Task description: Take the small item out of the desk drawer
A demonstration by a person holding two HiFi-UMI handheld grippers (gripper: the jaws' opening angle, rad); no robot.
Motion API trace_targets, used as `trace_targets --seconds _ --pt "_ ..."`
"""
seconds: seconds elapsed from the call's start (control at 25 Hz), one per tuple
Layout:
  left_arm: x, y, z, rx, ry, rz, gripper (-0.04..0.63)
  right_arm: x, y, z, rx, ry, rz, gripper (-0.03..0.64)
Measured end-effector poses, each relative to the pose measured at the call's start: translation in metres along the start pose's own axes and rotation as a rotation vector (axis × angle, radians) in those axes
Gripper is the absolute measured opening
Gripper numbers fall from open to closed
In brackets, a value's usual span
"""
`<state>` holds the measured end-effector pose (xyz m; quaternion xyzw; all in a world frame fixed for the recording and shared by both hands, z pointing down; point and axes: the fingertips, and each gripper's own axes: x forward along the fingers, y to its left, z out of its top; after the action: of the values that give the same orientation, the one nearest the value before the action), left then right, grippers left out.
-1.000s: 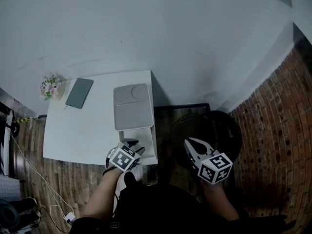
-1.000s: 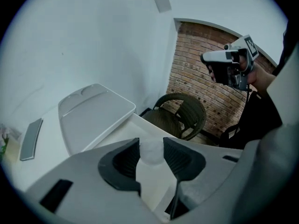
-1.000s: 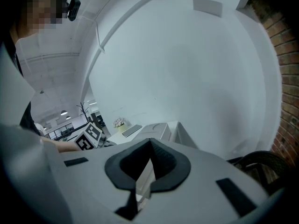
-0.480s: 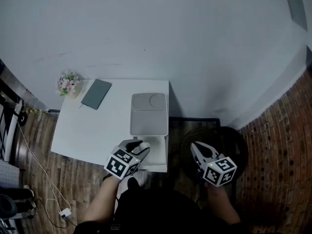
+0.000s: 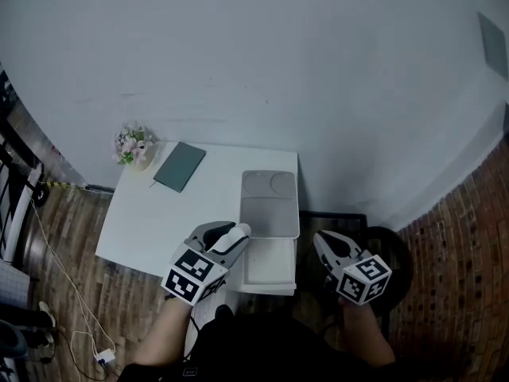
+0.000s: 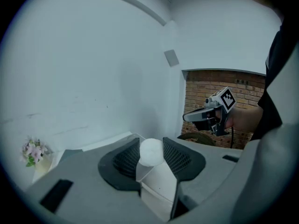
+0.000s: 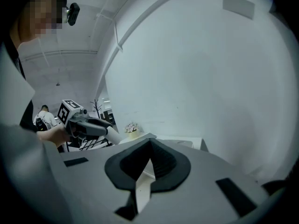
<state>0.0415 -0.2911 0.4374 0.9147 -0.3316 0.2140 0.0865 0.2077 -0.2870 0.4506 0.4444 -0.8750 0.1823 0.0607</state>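
Observation:
A small white round item (image 6: pixel 150 150) is pinched between the pads of my left gripper (image 6: pixel 151 158). In the head view my left gripper (image 5: pixel 231 235) hovers at the left edge of the open white drawer (image 5: pixel 269 266), with the small white item (image 5: pixel 242 230) at its tips. The drawer juts from the front right of the white desk (image 5: pixel 159 221). My right gripper (image 5: pixel 322 240) hangs to the right of the drawer, off the desk, its jaws shut with nothing between them. In the right gripper view its pads (image 7: pixel 156 160) meet at the tip.
A grey tray (image 5: pixel 270 201) lies on the desk behind the drawer. A dark notebook (image 5: pixel 180 166) and a small flower pot (image 5: pixel 131 144) sit at the desk's back left. A black round object (image 5: pixel 395 249) stands under my right gripper. A cable (image 5: pixel 48 253) runs over the wood floor.
My left gripper has risen a little from the drawer and the white item now shows at its tips. The head view has swung, so the desk sits further right. The right gripper has barely moved.

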Motion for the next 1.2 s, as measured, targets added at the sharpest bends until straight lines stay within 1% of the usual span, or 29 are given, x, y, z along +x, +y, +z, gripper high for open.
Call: trace_targets --seconds 0.08,0.2,0.28,0.36,0.52,0.64,0.8,0.88,1.04,1.2 --pt "-0.012 0.012 0.010 -0.001 -0.037 0.010 0.164 0.005 0.010 0.013 -0.013 -0.018 0.023 0.003" --pt "-0.029 0.030 0.023 -0.029 -0.096 0.015 0.163 0.010 0.024 0.040 -0.023 -0.090 0.055 0.003" --pt "-0.038 0.039 0.030 -0.045 -0.132 0.023 0.164 0.012 0.033 0.058 -0.047 -0.132 0.070 0.003" --pt "-0.047 0.046 0.038 -0.052 -0.164 0.037 0.163 0.016 0.042 0.070 -0.076 -0.151 0.080 0.003" --pt "-0.064 0.055 0.050 -0.049 -0.217 0.075 0.163 0.018 0.059 0.083 -0.129 -0.161 0.094 0.003" --pt "-0.076 0.055 0.056 -0.048 -0.256 0.103 0.163 0.012 0.078 0.091 -0.147 -0.196 0.106 0.003" --pt "-0.093 0.061 0.064 -0.088 -0.322 0.157 0.163 0.003 0.091 0.099 -0.199 -0.240 0.090 0.003" --pt "-0.099 0.063 0.064 -0.102 -0.339 0.175 0.164 -0.002 0.091 0.103 -0.208 -0.261 0.079 0.003" --pt "-0.105 0.062 0.066 -0.099 -0.353 0.197 0.163 -0.013 0.084 0.108 -0.184 -0.302 0.051 0.003" --pt "-0.100 0.054 0.066 -0.085 -0.352 0.193 0.163 -0.013 0.078 0.093 -0.137 -0.290 0.035 0.003"
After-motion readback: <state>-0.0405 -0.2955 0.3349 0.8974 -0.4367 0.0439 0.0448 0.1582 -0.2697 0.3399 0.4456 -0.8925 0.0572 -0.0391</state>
